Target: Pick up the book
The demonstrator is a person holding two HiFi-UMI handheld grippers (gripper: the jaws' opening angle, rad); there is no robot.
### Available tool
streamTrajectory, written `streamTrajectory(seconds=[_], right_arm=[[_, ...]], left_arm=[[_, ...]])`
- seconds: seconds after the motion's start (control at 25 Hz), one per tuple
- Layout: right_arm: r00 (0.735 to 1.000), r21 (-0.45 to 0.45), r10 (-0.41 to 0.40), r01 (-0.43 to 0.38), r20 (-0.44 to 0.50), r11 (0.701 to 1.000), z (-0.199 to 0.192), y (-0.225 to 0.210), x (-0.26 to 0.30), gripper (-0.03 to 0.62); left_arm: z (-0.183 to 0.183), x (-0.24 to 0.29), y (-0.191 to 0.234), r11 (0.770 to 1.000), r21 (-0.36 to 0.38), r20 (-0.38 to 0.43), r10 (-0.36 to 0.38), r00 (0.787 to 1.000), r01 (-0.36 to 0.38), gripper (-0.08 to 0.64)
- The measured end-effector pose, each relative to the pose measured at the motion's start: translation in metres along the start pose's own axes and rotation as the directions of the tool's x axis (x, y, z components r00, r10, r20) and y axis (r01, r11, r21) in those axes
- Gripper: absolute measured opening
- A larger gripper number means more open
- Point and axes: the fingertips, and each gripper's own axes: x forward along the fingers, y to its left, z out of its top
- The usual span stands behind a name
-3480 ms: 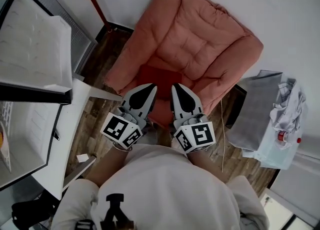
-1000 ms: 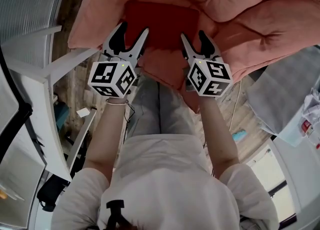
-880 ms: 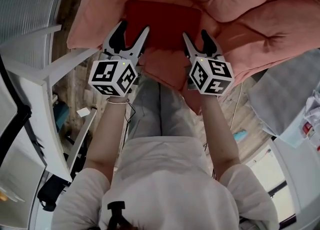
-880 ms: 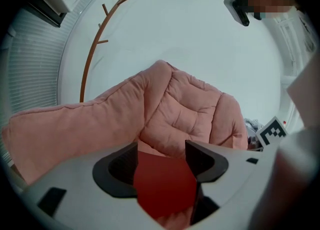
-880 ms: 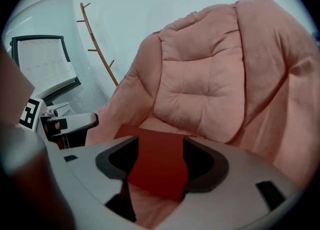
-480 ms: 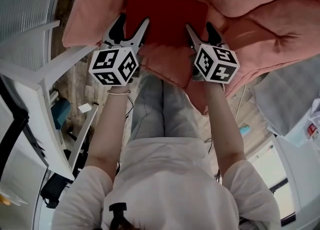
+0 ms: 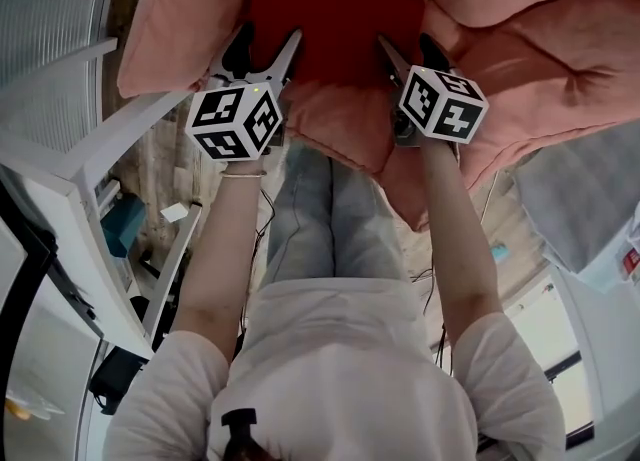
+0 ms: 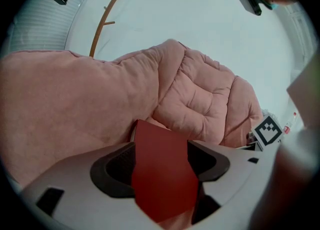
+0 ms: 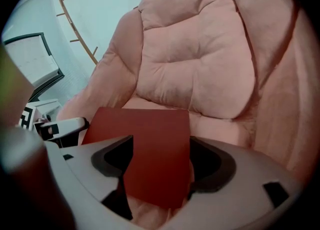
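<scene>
**Straddling the red book with both claws, nothing gripped yet**

The book (image 7: pixel 335 19) is seen lying flat on the seat of a pink padded armchair (image 7: pixel 520 9), right between the two claws. The left claw (image 7: pixel 265 47) is set over the book's left edge and the right claw (image 7: pixel 408 47) over its right edge. In each case one jaw is placed above the red cover and the other just outside it, above the cushion.

Both sets of jaws are spread wide and have just been opening further. In each gripper view a strip of red cover is seen in the gap between the jaws. The pads aren't pressed onto it though, so nothing is held by either claw. Whether any jaw tip is touching the cover or the cushion can't be made out.

Beyond the claws, the chair's puffy backrest (image 9: pixel 195 59) is seen rising up. A marker cube (image 7: pixel 235 121) is carried at the near end of the left claw, and another at the near end of the right claw.
</scene>
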Motion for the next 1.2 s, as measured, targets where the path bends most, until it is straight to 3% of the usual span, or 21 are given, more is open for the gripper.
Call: streamTrajectory(seconds=[0.6,0.88,1.2], right_arm=[[0.998,0.057,0.045,-0.042,-0.052,0.997,-0.012,-0.004,0.016,0.357],[0.996,0.085,0.051,-0.045,-0.074,0.995,-0.016,-0.006,0.022,0.368],[0.986,0.188,0.138,-0.118,-0.096,0.975,-0.022,-0.006,0.034,0.373]], left_arm=[[0.002,0.0,0.011,0.994,0.032,-0.005,0.106,0.994,-0.106,0.316],[-0.014,0.012,0.018,0.997,0.003,-0.082,0.076,0.994,-0.076,0.318],[-0.029,0.031,0.026,0.996,0.006,-0.132,0.092,0.987,-0.092,0.324]])
